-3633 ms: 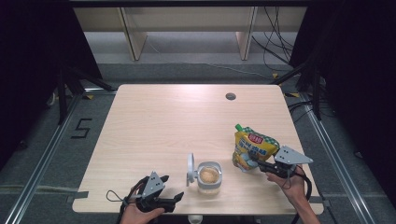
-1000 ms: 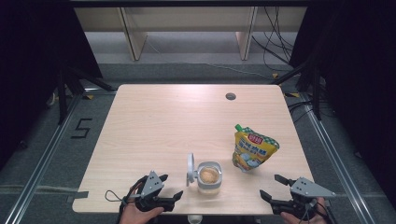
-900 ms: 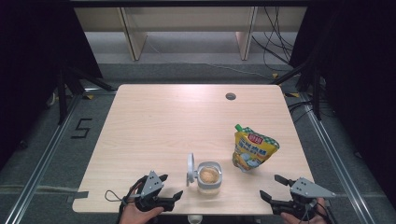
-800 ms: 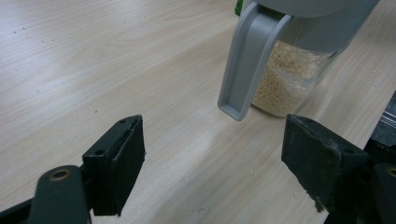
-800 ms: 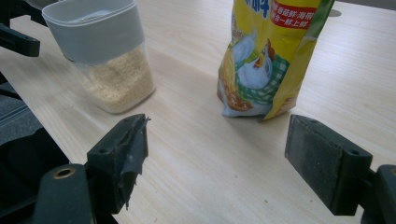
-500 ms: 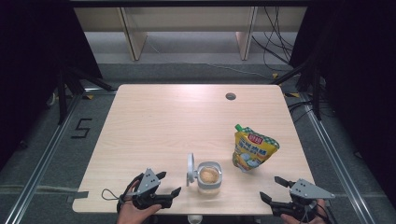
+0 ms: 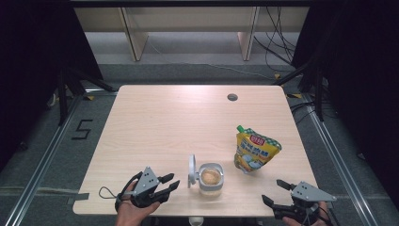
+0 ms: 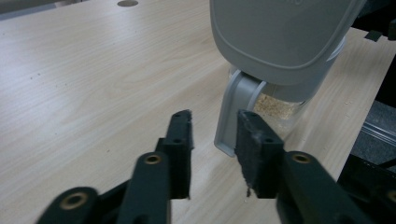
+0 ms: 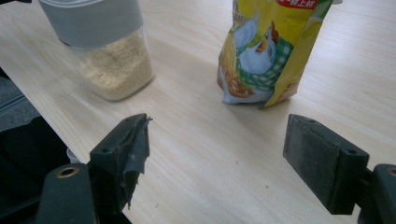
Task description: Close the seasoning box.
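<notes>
Wood table, dark room. Left gripper (image 7: 170, 183) has just narrowed its jaws beside the jar (image 7: 210, 178) at the near edge, nothing between them; it could bump the open lid (image 7: 192, 169) and tip the jar. Right gripper (image 7: 272, 194) is spread, empty. One jar, one pouch (image 7: 254, 151) standing right of it.

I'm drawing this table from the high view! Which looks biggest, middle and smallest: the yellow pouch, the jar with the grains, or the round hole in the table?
1. Yellow pouch, biggest.
2. Jar with its open lid, slightly smaller.
3. Round hole, smallest by far.
</notes>
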